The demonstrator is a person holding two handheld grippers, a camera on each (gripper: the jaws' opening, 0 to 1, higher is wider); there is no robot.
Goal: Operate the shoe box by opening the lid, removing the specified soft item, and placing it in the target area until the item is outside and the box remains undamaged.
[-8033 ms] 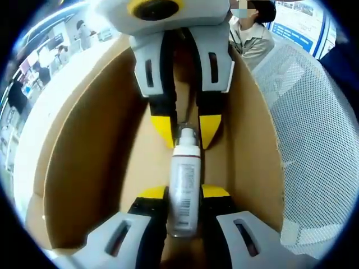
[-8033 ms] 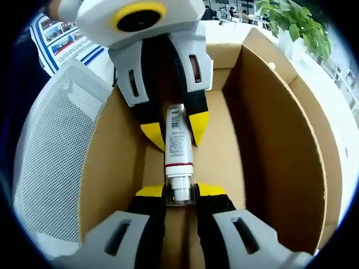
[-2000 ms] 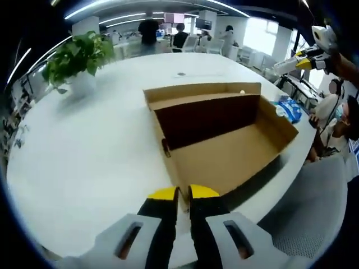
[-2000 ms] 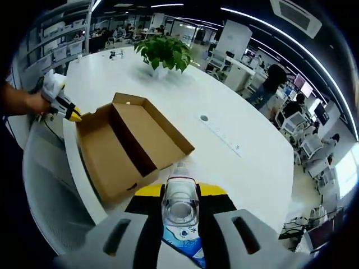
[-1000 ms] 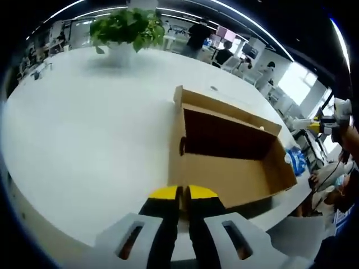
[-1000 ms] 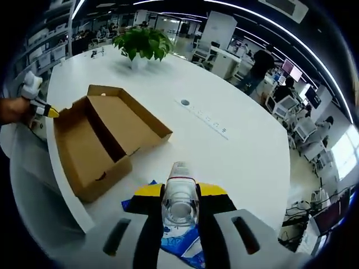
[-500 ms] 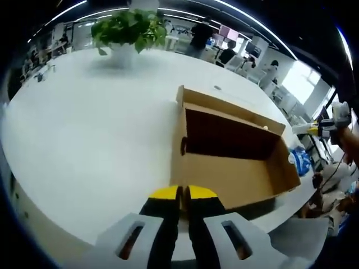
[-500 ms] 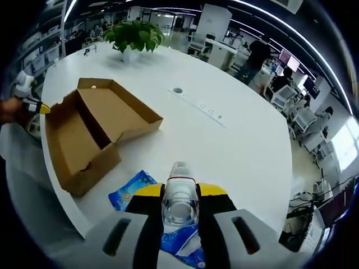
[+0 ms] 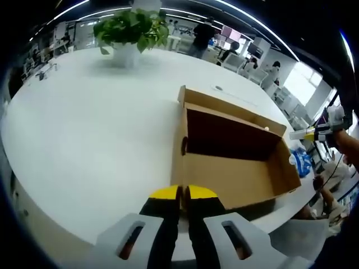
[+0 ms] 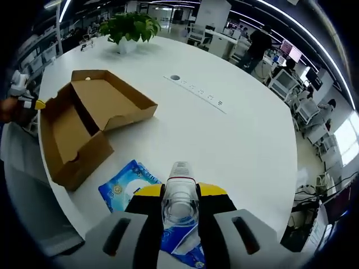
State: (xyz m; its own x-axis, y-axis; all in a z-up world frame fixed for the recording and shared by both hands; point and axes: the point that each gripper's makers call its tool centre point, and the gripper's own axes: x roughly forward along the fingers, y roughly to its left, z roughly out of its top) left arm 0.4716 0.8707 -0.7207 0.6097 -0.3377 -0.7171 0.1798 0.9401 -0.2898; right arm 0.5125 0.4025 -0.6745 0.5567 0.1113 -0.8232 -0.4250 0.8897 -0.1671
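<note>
left gripper (image 9: 182,194): bottom centre of the left gripper view; yellow-tipped jaws drawn together with only a thin dark slit between them, nothing held; it also appears small at the left edge of the right gripper view, in a hand just beside the box.
right gripper (image 10: 180,191): bottom centre of the right gripper view; jaws clamped on either side of a bottle; seen again at the right edge of the left gripper view, small, held in a hand (image 9: 349,145).
bottle (image 10: 180,199): clear plastic, cap end pointing up the frame from between the right jaws; label not readable here.
blue packet (image 10: 126,185): soft, blue and white, lying flat on the table just left of and under the right jaws, outside the box and just beside its near corner; in the left gripper view it shows at the right, just past the box's far end (image 9: 298,163).
shoe box (image 9: 233,158): brown cardboard, open, centre of the left gripper view just above the left jaws; inside looks bare; a round hole in the end wall facing the jaws; upper left of the right gripper view (image 10: 84,123).
lid (image 10: 115,100): folded back and lying open, joined to the box along one long side.
table (image 9: 90,129): large, white, rounded edge; carries the box and packet.
cable port (image 10: 175,78): small round grey disc set in the table, above centre of the right gripper view, with a narrow slot strip running right from it.
potted plant (image 9: 130,31): green leaves in a white pot, top of the left gripper view, well apart from the box.
background: open office with desks, monitors and standing people along the top edge of both views.
</note>
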